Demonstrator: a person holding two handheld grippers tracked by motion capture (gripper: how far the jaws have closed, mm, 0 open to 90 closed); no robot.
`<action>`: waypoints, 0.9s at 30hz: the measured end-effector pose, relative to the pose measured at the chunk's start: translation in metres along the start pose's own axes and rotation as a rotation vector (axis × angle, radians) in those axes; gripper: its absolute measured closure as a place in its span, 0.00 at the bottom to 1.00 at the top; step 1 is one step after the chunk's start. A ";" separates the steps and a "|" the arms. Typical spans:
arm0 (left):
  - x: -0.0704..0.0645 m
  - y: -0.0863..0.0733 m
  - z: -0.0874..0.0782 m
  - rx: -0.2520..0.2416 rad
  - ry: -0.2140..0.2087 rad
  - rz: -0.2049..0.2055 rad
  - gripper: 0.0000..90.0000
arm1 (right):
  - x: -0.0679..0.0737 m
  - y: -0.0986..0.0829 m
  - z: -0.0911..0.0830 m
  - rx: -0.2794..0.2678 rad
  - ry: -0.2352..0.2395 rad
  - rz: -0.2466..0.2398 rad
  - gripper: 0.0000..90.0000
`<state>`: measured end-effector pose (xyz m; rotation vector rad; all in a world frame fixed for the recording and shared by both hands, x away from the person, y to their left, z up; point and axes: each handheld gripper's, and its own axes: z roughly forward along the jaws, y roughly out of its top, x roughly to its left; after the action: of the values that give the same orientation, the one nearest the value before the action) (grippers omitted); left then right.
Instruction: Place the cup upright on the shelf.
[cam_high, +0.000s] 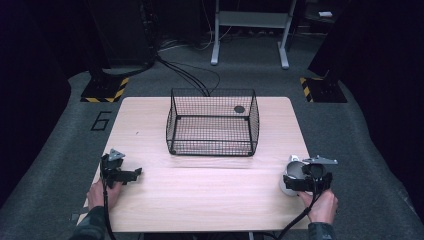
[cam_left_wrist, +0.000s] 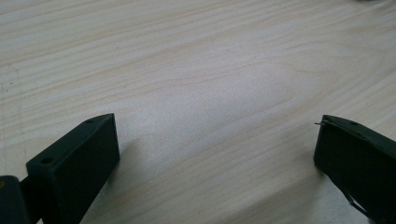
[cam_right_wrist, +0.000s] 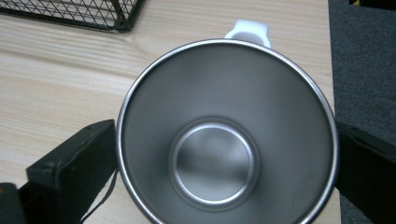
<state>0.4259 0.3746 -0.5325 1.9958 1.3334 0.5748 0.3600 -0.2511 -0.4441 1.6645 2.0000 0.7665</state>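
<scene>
A steel cup (cam_right_wrist: 224, 140) with a white handle (cam_right_wrist: 247, 31) stands upright and empty near the table's right front edge (cam_high: 293, 171). My right gripper (cam_right_wrist: 225, 154) is open, one jaw on each side of the cup's rim, close against it; I cannot tell if they touch. In the high view it (cam_high: 296, 181) is held by a hand from below. At the left front, my left gripper (cam_high: 131, 175) rests low over bare wood, and its jaws (cam_left_wrist: 215, 149) are wide apart with nothing between them.
A black wire basket (cam_high: 212, 91) stands at the table's middle back; its corner (cam_right_wrist: 93, 11) lies just beyond the cup. A small dark round spot (cam_high: 239, 109) shows through its mesh. The table's right edge (cam_right_wrist: 328, 70) runs close beside the cup.
</scene>
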 end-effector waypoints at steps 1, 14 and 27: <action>0.000 0.000 0.000 0.000 0.000 0.001 0.00 | 0.001 0.001 0.001 0.002 -0.001 0.002 0.00; 0.000 0.000 0.000 0.001 0.000 0.000 0.00 | 0.003 0.003 0.002 0.021 -0.035 -0.008 0.06; 0.000 0.000 0.000 0.001 0.000 0.000 0.00 | 0.005 0.005 -0.001 0.000 -0.008 -0.024 0.06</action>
<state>0.4257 0.3745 -0.5324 1.9965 1.3340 0.5740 0.3626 -0.2452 -0.4400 1.6382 2.0106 0.7511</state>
